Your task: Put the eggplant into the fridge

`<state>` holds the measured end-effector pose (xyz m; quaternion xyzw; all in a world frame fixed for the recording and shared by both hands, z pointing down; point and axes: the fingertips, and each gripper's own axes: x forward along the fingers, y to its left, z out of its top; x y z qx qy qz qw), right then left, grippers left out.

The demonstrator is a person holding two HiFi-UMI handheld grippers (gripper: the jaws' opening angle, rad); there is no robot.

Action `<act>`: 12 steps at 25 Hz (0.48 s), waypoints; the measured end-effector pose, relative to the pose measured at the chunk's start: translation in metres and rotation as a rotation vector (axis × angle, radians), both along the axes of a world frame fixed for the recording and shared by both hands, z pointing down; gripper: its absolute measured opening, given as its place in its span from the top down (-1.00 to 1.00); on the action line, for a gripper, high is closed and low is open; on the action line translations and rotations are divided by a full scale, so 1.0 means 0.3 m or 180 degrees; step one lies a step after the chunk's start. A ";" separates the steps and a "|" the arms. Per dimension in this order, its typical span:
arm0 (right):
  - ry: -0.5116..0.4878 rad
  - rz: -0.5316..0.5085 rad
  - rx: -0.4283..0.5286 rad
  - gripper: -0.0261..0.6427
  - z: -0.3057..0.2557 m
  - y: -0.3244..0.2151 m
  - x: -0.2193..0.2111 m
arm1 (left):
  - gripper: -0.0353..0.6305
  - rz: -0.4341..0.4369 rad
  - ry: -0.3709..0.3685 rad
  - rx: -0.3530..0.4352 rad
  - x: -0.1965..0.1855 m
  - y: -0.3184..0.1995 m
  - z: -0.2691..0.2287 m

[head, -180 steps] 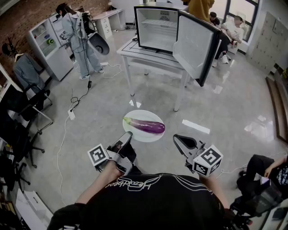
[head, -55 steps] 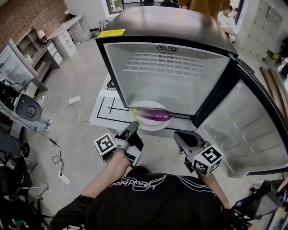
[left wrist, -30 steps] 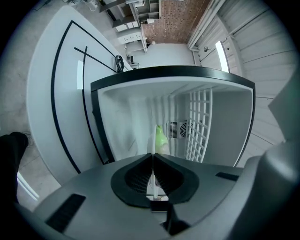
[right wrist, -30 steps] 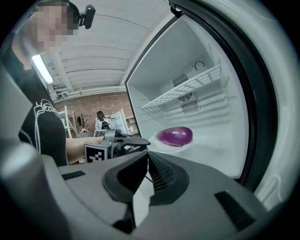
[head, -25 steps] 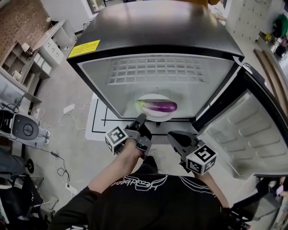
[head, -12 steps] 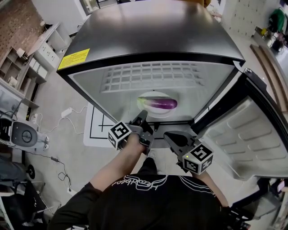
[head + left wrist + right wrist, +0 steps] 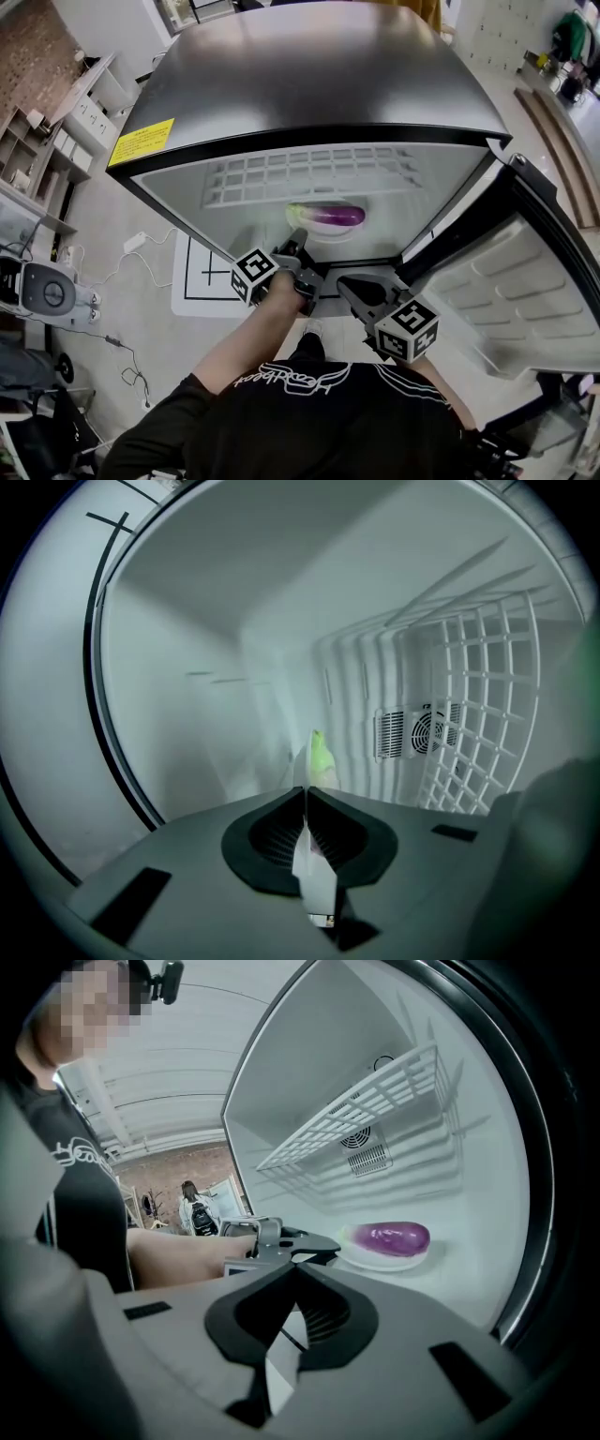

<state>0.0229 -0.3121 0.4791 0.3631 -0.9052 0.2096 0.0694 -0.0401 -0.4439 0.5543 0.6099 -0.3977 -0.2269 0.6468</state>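
A purple eggplant [image 7: 330, 215] [image 7: 401, 1237] with a green stem lies on a white plate [image 7: 353, 228] [image 7: 379, 1261] inside the open fridge [image 7: 319, 75], under its wire shelf [image 7: 309, 169]. My left gripper [image 7: 298, 243] [image 7: 305, 789] reaches in through the fridge's opening and is shut on the plate's near rim. In the left gripper view the plate [image 7: 302, 766] shows edge-on between the jaws, with the eggplant's green stem [image 7: 321, 754] beyond. My right gripper [image 7: 350, 285] [image 7: 295, 1269] stays just outside the opening, shut and holding nothing.
The fridge door [image 7: 525, 281] stands open at the right. A fan vent [image 7: 412, 733] sits in the fridge's back wall. The fridge stands on a white table [image 7: 202, 272] with black lines. Desks and cables lie on the floor at the left.
My left gripper has carried the plate with the eggplant deeper into the fridge, under the wire shelf. The right gripper has barely shifted.
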 end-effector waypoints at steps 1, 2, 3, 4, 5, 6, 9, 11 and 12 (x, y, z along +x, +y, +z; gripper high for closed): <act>0.0000 -0.0001 -0.0004 0.90 0.001 -0.004 -0.002 | 0.84 0.0004 -0.0013 -0.0012 0.001 -0.007 0.005; -0.0005 0.0003 -0.0005 0.90 0.001 -0.008 -0.002 | 0.84 0.0009 -0.0023 -0.0020 0.001 -0.013 0.009; -0.0011 0.0009 -0.0006 0.90 0.001 -0.012 -0.002 | 0.84 0.0013 -0.0031 -0.0025 0.001 -0.019 0.012; -0.0015 0.0016 -0.0009 0.90 0.001 -0.016 -0.001 | 0.84 0.0015 -0.0036 -0.0029 0.001 -0.025 0.014; -0.0018 0.0024 -0.0014 0.90 0.002 -0.020 0.001 | 0.84 0.0016 -0.0041 -0.0038 0.001 -0.030 0.017; -0.0021 0.0032 -0.0019 0.90 0.004 -0.024 0.003 | 0.84 0.0016 -0.0046 -0.0052 0.000 -0.033 0.022; -0.0027 0.0053 -0.0032 0.90 0.008 -0.034 0.007 | 0.84 0.0018 -0.0048 -0.0089 0.001 -0.041 0.031; -0.0028 0.0057 -0.0038 0.90 0.010 -0.040 0.008 | 0.84 0.0025 -0.0024 -0.0136 0.003 -0.045 0.039; -0.0030 0.0057 -0.0041 0.90 0.012 -0.044 0.008 | 0.84 0.0031 -0.0009 -0.0176 0.005 -0.044 0.045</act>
